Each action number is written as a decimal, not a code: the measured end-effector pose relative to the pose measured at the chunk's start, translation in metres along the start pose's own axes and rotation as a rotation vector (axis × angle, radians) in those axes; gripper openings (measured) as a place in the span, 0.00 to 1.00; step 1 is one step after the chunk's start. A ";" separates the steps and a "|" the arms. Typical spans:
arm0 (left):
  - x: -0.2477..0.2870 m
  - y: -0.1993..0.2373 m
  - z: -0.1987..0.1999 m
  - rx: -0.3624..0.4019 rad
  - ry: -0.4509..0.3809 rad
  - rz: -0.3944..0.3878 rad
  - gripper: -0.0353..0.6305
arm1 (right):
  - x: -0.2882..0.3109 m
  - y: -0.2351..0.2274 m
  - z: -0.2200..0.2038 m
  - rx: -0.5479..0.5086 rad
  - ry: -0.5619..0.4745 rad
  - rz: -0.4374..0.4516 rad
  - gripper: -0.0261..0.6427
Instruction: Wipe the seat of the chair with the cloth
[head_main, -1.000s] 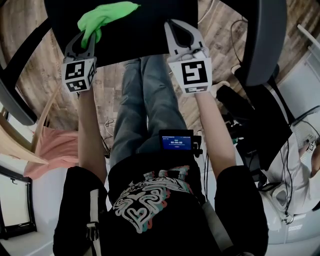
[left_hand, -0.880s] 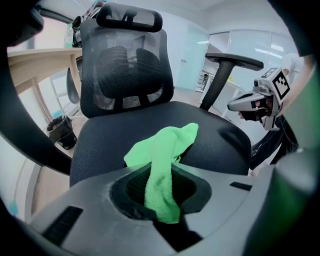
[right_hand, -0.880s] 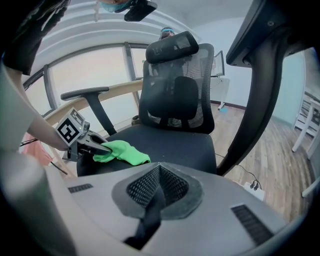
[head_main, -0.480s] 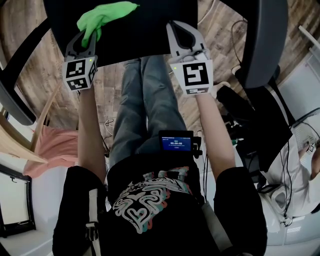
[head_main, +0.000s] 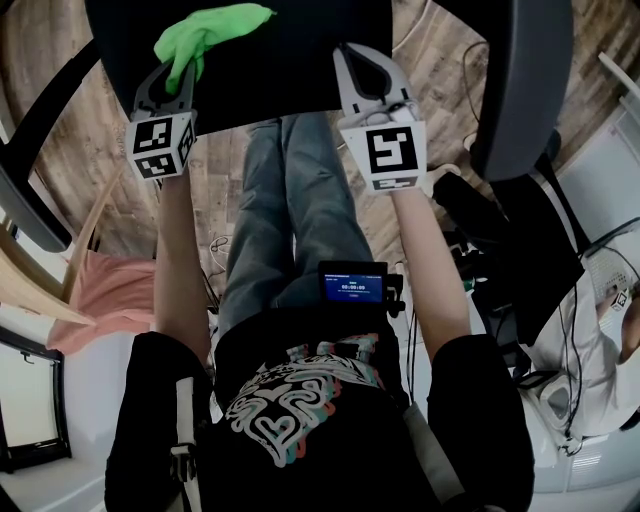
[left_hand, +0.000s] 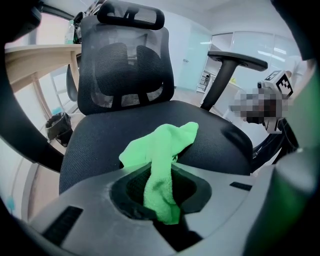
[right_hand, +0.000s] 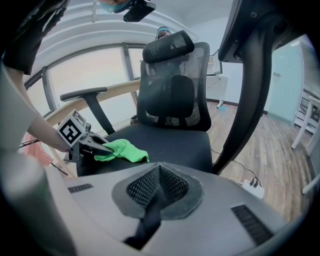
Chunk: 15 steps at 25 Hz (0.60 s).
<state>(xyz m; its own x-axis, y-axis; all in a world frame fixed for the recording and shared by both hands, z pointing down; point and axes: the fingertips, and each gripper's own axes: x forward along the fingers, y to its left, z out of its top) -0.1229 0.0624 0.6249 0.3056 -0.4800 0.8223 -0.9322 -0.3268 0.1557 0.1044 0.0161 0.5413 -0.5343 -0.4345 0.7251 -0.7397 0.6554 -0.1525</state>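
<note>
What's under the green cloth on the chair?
The black seat: the cloth lies on its front part, one end pinched in the left tongs. The patch of seat beneath it is covered, so any dirt there can't be seen.

Chair seat (head_main: 290, 60) is apparently cropped at top.

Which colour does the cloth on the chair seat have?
Bright green cloth; the left gripper view shows it best.
</note>
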 end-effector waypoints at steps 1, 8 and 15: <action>0.001 -0.001 0.001 -0.001 -0.002 -0.006 0.16 | 0.001 0.000 0.001 -0.002 -0.005 0.000 0.04; 0.018 -0.023 0.018 0.018 -0.014 -0.066 0.16 | 0.004 -0.001 0.004 -0.005 -0.040 -0.006 0.04; 0.030 -0.048 0.028 0.024 -0.022 -0.125 0.16 | 0.002 -0.005 0.002 0.004 -0.010 -0.012 0.04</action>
<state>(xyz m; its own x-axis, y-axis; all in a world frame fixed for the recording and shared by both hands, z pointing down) -0.0641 0.0410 0.6265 0.4240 -0.4522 0.7847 -0.8817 -0.4043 0.2434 0.1055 0.0106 0.5421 -0.5295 -0.4483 0.7201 -0.7477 0.6477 -0.1466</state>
